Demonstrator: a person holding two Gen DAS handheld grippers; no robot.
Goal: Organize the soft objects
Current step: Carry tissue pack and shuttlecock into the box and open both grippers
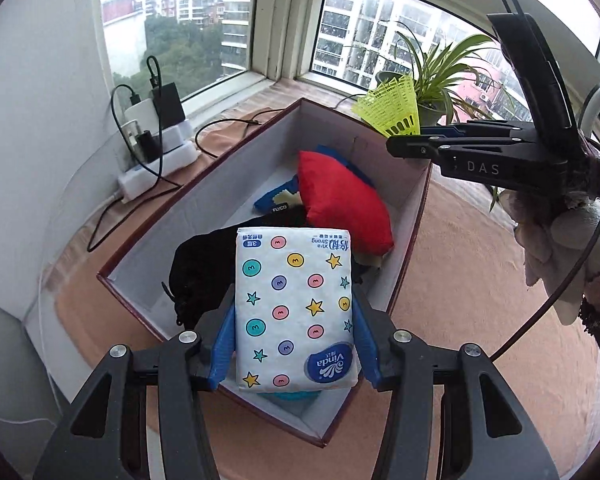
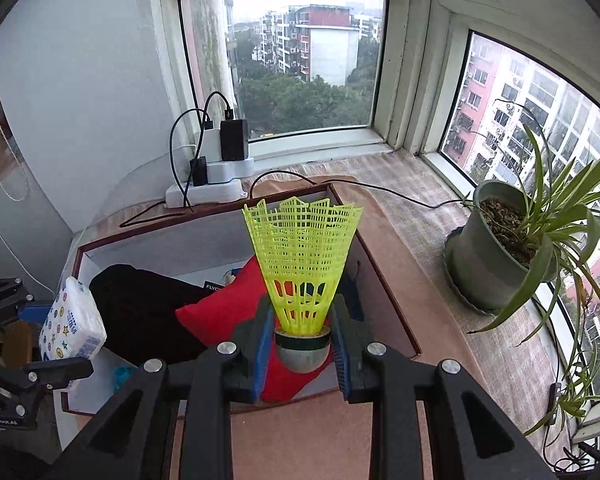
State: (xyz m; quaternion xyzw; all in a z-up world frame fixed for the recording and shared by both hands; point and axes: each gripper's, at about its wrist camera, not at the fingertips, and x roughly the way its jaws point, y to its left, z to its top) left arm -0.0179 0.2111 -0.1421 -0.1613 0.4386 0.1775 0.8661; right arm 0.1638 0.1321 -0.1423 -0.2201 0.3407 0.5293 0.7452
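Observation:
My left gripper [image 1: 294,320] is shut on a white Vinda tissue pack [image 1: 294,308] with coloured dots and stars, held above the near end of an open box [image 1: 204,184]. The box holds a red cushion [image 1: 344,204], a black fabric item [image 1: 200,268] and a blue patterned item [image 1: 280,198]. My right gripper [image 2: 300,340] is shut on the grey base of a yellow plastic shuttlecock [image 2: 304,264], above the box's right side [image 2: 384,280]. It also shows in the left wrist view [image 1: 408,140], with the shuttlecock [image 1: 392,108]. The tissue pack shows at the left in the right wrist view [image 2: 72,320].
A power strip with chargers and cables [image 1: 156,152] sits by the wall left of the box, also in the right wrist view [image 2: 216,172]. A potted spider plant [image 2: 508,248] stands on the sill to the right. The box rests on a tan cloth [image 1: 480,300].

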